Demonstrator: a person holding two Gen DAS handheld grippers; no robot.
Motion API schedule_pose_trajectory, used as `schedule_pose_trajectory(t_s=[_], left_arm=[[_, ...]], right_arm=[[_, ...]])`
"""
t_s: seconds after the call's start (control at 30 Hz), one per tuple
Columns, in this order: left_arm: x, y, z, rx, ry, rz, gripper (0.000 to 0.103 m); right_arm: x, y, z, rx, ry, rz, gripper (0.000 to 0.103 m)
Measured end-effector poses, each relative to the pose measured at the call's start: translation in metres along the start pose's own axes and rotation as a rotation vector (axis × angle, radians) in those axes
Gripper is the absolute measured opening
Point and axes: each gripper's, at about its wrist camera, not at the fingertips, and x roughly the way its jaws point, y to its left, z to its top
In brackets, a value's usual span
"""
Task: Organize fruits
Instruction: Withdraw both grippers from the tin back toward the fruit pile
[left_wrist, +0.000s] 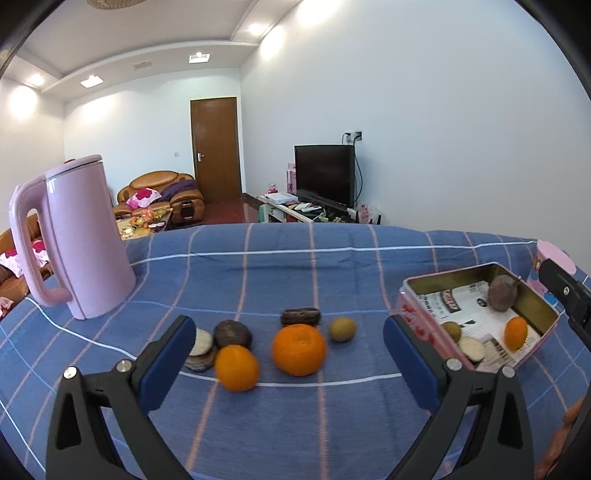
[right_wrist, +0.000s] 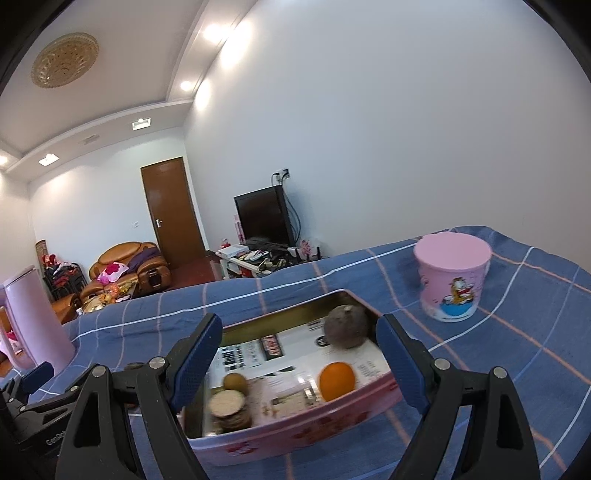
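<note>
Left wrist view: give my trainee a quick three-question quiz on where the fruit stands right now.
1. True or false: the pink tin already holds an orange.
2. How many oranges lie loose on the blue cloth? A) one B) two C) three
3. Is the left gripper open or shut?

Key:
1. True; a dark round fruit lies in it too.
2. B: the larger orange and the smaller orange.
3. Open, with nothing between its fingers.
</note>
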Motion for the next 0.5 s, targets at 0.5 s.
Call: schedule_pose_trajectory(t_s=[0.5], left_arm=[[0.030,0.099,0.006,-0.049,0.050,0.132,0.103]], right_arm=[[0.015,0.080,-0.013,-0.082,0.038,0.109,0.087]])
